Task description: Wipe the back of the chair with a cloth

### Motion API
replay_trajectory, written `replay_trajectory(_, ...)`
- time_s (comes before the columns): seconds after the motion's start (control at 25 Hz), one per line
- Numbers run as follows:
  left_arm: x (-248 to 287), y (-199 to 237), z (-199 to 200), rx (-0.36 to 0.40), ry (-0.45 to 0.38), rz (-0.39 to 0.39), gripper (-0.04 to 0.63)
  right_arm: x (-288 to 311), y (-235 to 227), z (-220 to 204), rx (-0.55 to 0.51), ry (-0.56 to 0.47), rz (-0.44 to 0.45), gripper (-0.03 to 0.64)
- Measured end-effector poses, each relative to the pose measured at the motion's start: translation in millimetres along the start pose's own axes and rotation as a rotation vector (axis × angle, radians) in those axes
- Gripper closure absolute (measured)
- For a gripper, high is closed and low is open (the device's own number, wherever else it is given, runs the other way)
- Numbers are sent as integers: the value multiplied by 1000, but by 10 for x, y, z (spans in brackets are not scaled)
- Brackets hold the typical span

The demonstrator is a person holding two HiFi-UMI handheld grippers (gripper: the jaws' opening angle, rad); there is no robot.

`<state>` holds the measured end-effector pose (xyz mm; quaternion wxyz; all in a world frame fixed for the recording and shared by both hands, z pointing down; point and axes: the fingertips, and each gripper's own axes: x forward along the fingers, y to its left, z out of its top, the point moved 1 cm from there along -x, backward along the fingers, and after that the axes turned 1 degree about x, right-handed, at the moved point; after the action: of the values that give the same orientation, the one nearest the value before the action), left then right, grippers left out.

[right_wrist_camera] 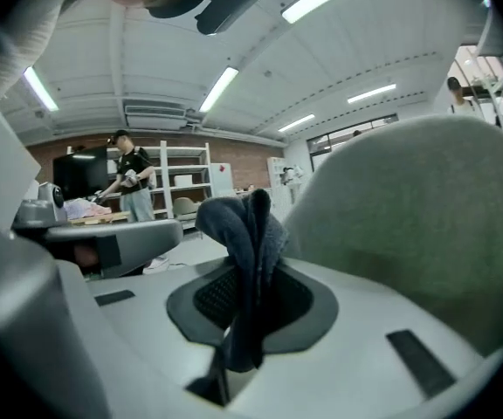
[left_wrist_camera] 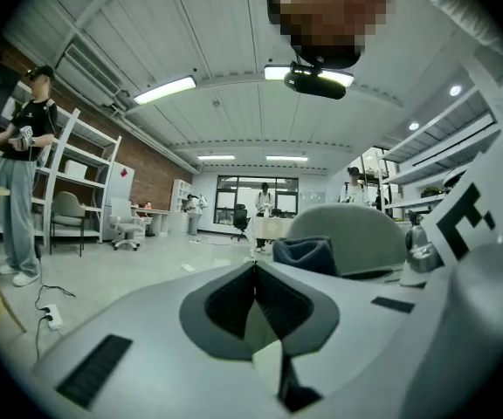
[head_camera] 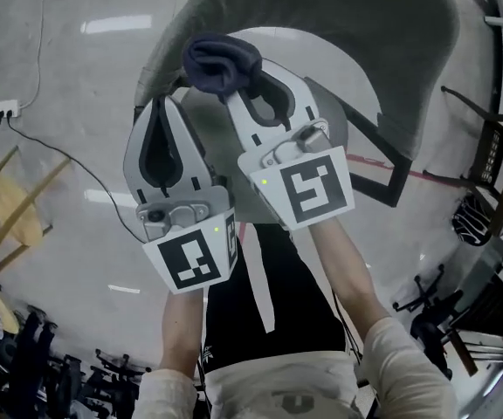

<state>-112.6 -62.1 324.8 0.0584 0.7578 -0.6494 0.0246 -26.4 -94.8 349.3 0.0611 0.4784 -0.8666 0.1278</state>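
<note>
White gripper bodies sit closest, side by side, each with a black-and-white marker cube. The left gripper (head_camera: 166, 103) is squeezed shut with nothing in it; in the left gripper view (left_wrist_camera: 253, 265) its two dark pads meet in a thin line. The right gripper (head_camera: 253, 81) is pinched tight on a dark blue cloth (head_camera: 221, 62).

In the right gripper view (right_wrist_camera: 251, 273) the cloth (right_wrist_camera: 250, 225) runs long-ways along the jaws. Its thin tail hangs back between the pads. Its fat, folded end sticks out past the tips and points up toward the chair. From the left gripper view the cloth (left_wrist_camera: 304, 253) looks like a small lump just in front of the chair.

Next comes the grey-green chair (head_camera: 339, 24). Its curved back (right_wrist_camera: 417, 225) fills the right side of the right gripper view. The cloth is right at the rim of the chair back, near its left corner. I cannot tell if it really touches.

To the left of the chair the shiny grey floor (head_camera: 77, 77) is wide open, with only a thin black cable (head_camera: 68, 157) running across it to a socket (head_camera: 7, 109). To the right it is tighter: a black frame chair (head_camera: 494, 151) stands near.

Far off, a person (left_wrist_camera: 23, 173) stands by white shelves (left_wrist_camera: 81, 182).
</note>
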Motion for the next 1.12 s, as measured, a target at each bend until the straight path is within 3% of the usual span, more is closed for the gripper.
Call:
replay_trajectory(0.28, -293, 276, -154, -11, 21, 104, 580, 274, 629, -412, -96, 92, 241, 558)
replay_trajectory(0.48, -368, 503, -285, -31, 27, 156, 580, 477, 853, -567, -128, 118, 294, 558)
replay_trajectory(0.72, -353, 495, -294, -44, 24, 171, 580, 571, 805, -563, -168, 130, 276, 558)
replay_trajectory(0.88, -301, 474, -252, -42, 25, 161, 580, 603, 748, -554, -136, 131, 243, 558)
replay_trajectory(1.12, -190, 438, -197, -17, 27, 123, 580, 693, 268, -493, -40, 117, 70, 558)
